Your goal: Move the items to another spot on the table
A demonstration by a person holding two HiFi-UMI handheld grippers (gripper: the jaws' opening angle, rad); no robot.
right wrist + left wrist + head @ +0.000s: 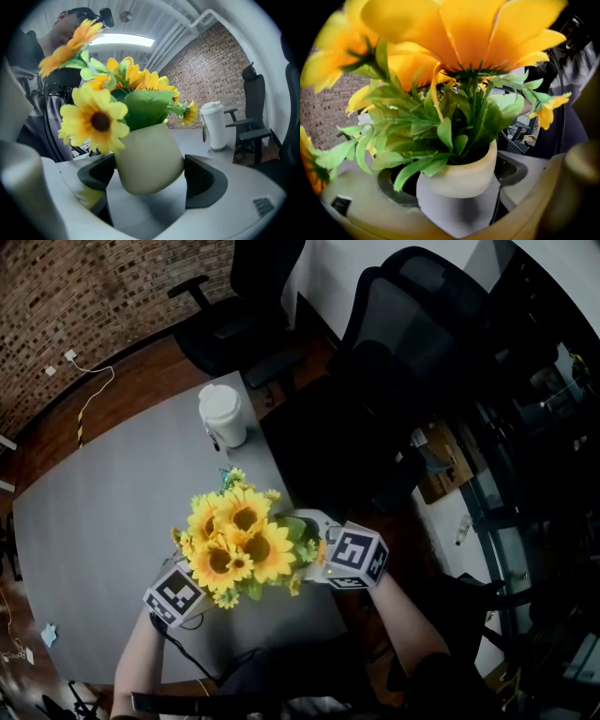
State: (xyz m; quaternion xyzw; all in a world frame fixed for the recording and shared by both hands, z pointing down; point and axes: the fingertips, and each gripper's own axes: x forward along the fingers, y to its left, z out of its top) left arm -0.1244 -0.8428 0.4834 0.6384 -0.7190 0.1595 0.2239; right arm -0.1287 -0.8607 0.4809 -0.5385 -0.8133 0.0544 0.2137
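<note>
A cream flower pot (304,520) full of artificial sunflowers (234,538) is at the near right edge of the grey table (103,521). In the left gripper view the pot (464,174) fills the gap between the dark pads (391,185) of my left gripper (457,190), under leaves and big yellow petals. My left gripper (202,585) comes in from the near left, its jaws hidden by blooms. My right gripper (323,554) reaches in from the right. In the right gripper view the tilted pot (147,157) sits pressed between both pads of that gripper (147,180).
A white lidded paper cup (223,415) stands at the table's far right edge, also in the right gripper view (215,125). Black office chairs (403,343) crowd the table's right side. A brick wall (84,296) and wooden floor lie beyond.
</note>
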